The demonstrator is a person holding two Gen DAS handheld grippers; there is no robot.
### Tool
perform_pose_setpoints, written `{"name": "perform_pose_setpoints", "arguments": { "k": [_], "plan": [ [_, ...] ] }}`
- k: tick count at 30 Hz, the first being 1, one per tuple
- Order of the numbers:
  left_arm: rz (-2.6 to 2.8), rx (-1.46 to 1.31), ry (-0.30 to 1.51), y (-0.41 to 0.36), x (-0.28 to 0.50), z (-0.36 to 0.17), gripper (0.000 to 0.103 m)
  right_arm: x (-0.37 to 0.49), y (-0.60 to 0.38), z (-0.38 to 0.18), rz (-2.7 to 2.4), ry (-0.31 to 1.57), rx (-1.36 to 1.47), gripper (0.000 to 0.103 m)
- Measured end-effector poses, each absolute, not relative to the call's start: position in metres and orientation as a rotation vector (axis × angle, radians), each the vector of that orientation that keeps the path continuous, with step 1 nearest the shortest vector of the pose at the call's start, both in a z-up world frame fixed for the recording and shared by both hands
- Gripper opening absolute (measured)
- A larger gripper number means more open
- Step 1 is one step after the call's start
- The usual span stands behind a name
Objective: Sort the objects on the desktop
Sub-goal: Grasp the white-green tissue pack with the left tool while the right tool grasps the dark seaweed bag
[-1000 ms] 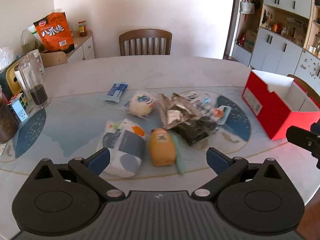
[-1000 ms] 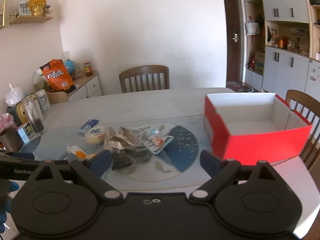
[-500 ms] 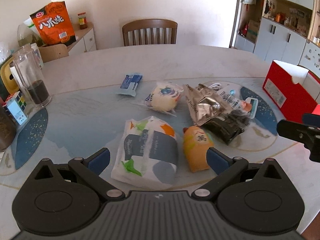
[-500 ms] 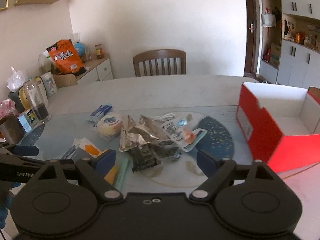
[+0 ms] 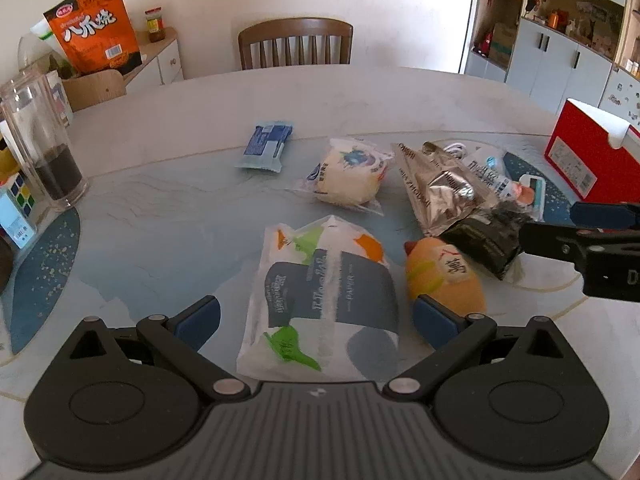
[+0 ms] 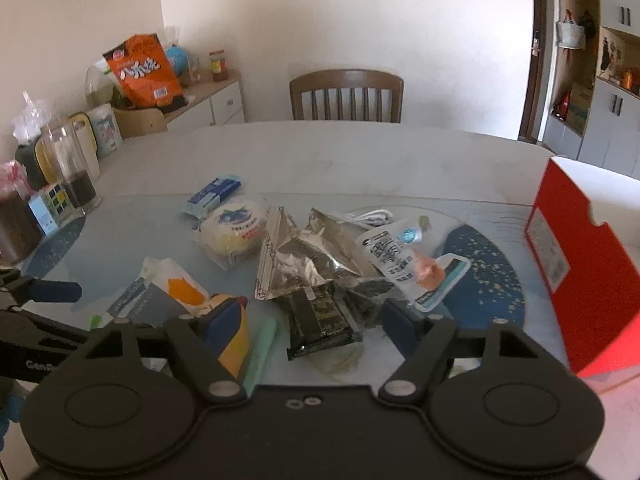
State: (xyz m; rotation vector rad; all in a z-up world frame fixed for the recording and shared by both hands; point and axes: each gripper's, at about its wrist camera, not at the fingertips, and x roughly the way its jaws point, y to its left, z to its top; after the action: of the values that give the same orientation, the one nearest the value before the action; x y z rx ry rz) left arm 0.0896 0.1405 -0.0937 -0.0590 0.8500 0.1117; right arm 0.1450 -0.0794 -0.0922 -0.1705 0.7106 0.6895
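My left gripper [image 5: 316, 318] is open, its fingers either side of a white tissue pack [image 5: 324, 292] lying on the table. An orange plush toy [image 5: 444, 276] lies just right of it. My right gripper [image 6: 310, 326] is open over a black snack packet [image 6: 320, 320], with a crumpled silver bag [image 6: 308, 258] behind it. A round bun in wrap [image 5: 352, 176], a blue packet [image 5: 266, 144] and a white sachet [image 6: 404, 260] lie around them. An open red box [image 6: 588, 260] stands at the right.
A glass jar [image 5: 48, 152] and a puzzle cube [image 5: 16, 208] stand at the table's left edge. A wooden chair [image 5: 296, 42] is behind the table. An orange snack bag [image 5: 94, 26] sits on a side cabinet. Cupboards line the right wall.
Both grippers have moved forward and down toward the pile. The tissue pack now lies between my left fingers, the black packet between my right ones. Both stayed open.
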Motion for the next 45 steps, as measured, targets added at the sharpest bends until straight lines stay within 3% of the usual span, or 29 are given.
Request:
{"name": "perform_pose_setpoints", "arguments": {
  "k": [12, 16, 37, 45],
  "plan": [
    [0.069, -0.071, 0.875, 0.153, 0.102, -0.112, 0.103, 0.162, -0.050, -0.112, 0.720, 0.743, -0.232, 0.067],
    [0.056, -0.087, 0.880, 0.158, 0.105, -0.116, 0.103, 0.171, -0.046, -0.120, 0.713, 0.778, -0.234, 0.057],
    [0.025, -0.131, 0.901, 0.165, 0.118, -0.128, 0.102, 0.189, -0.045, -0.139, 0.676, 0.863, -0.245, 0.046],
    [0.025, -0.095, 0.903, 0.161, 0.119, -0.126, 0.090, 0.188, -0.045, -0.138, 0.672, 0.870, -0.249, 0.039]
  ]
}}
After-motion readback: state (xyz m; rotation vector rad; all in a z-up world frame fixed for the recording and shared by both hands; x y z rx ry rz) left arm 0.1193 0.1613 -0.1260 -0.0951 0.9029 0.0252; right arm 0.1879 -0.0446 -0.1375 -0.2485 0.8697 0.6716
